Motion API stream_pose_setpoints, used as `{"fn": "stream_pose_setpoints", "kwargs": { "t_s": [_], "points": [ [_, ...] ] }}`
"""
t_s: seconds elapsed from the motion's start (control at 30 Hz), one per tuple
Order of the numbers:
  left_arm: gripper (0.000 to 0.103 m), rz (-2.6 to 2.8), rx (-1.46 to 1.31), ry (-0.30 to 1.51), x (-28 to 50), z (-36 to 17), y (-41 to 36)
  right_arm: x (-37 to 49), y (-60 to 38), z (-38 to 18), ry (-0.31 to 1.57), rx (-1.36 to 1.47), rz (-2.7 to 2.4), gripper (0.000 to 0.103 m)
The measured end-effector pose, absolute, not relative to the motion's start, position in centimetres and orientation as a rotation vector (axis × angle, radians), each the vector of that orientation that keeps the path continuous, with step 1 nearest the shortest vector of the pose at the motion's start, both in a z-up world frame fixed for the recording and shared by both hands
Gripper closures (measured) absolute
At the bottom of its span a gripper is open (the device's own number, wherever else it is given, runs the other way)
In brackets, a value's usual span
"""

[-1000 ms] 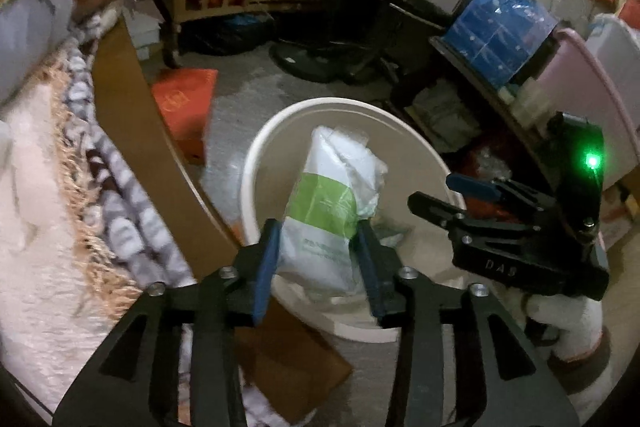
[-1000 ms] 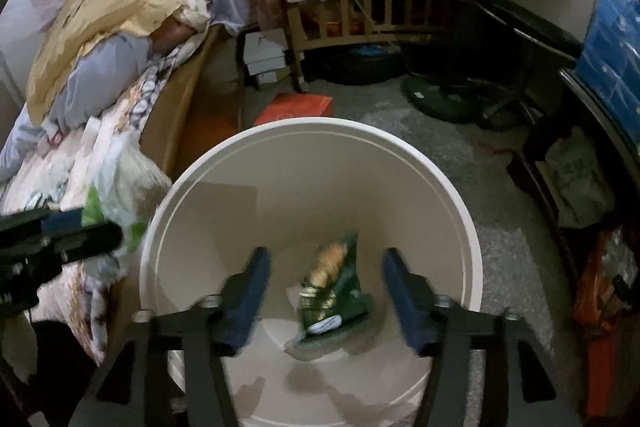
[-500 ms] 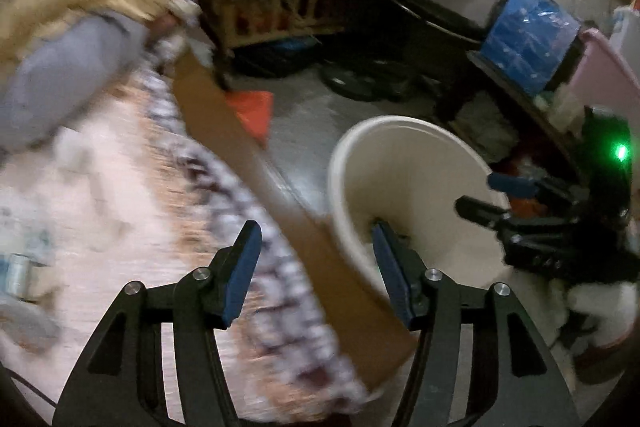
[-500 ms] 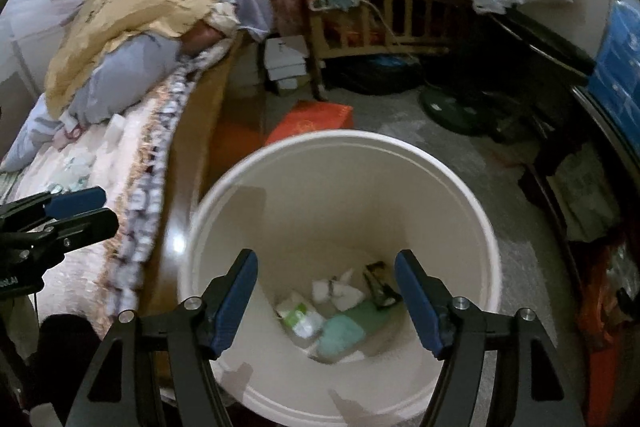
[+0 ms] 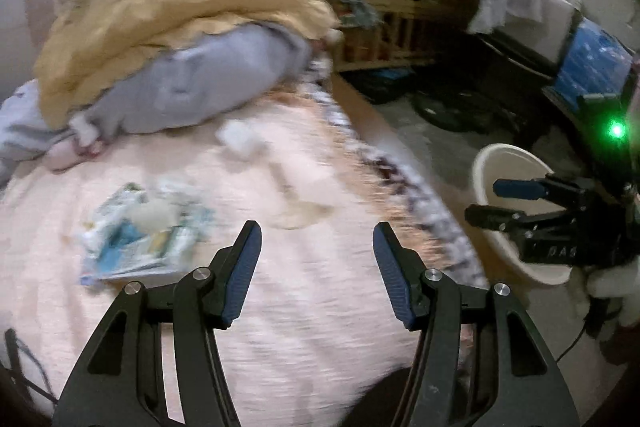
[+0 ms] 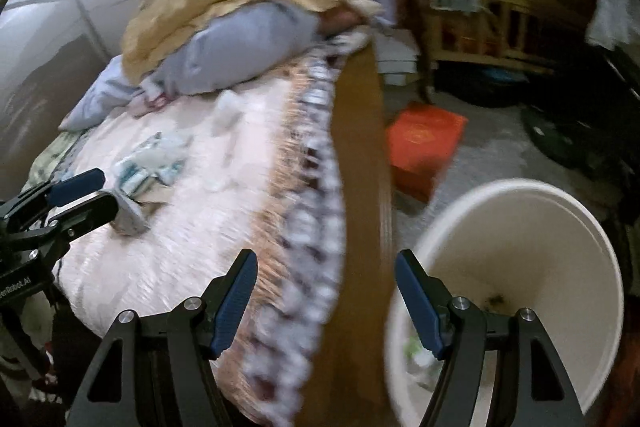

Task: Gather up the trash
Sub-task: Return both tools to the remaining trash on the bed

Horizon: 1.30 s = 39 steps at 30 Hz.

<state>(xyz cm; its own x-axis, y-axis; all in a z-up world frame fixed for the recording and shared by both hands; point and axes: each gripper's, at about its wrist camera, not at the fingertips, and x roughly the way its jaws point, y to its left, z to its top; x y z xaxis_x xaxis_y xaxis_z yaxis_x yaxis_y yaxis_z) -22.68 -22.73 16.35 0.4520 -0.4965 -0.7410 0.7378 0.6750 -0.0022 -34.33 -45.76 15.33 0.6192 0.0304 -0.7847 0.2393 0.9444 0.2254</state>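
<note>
Pink bedspread [image 5: 320, 307] beneath us, more trash waiting.
Some scraps lie in our bucket [image 6: 560, 219]; wrappers [image 5: 136, 235] remain mid-left; left gripper [image 5: 316, 267] and right gripper [image 6: 326, 303] gape empty.

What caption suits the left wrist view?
Open left gripper above the bed, near crumpled wrappers.

- crumpled blue-and-white wrappers [image 5: 140, 239] lie flat on the bed, just left of the left tongs [image 5: 316, 271].
- white bucket [image 6: 520, 211], upright, right of the right tongs [image 6: 326, 297], scraps inside.
</note>
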Motion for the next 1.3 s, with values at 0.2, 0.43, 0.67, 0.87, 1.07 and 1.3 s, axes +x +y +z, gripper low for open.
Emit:
{"fn": "stream_pose_setpoints", "kwargs": {
  "t_s": [0.2, 0.43, 0.67, 0.87, 1.07, 1.3],
  "points": [
    [0.046, -0.668, 0.322, 0.809, -19.9, 15.8, -17.8, -29.4, -42.6, 15.5, 0.914, 0.273, -0.036, 0.034],
    [0.046, -0.591, 0.314, 0.841, -19.2, 15.0, -14.1, -28.6, -40.5, 15.6, 0.915, 0.251, 0.018, 0.034],
    [0.046, -0.529, 0.223, 0.857, -17.6, 15.5, -10.1, -28.7, -40.0, 15.8, 0.913, 0.239, 0.002, 0.033],
    [0.046, -0.466, 0.193, 0.902, -16.2, 14.8, -6.8, -26.5, -39.4, 14.3, 0.957, 0.253, 0.007, 0.029],
    [0.046, -0.428, 0.176, 0.895, -15.7, 14.6, -3.9, -24.2, -37.5, 13.9, 0.966, 0.221, 0.039, 0.029],
    [0.046, -0.386, 0.024, 0.936, -12.7, 13.8, -0.3, -22.6, -36.1, 14.7, 0.945, 0.177, 0.058, 0.029]
  ]
}}
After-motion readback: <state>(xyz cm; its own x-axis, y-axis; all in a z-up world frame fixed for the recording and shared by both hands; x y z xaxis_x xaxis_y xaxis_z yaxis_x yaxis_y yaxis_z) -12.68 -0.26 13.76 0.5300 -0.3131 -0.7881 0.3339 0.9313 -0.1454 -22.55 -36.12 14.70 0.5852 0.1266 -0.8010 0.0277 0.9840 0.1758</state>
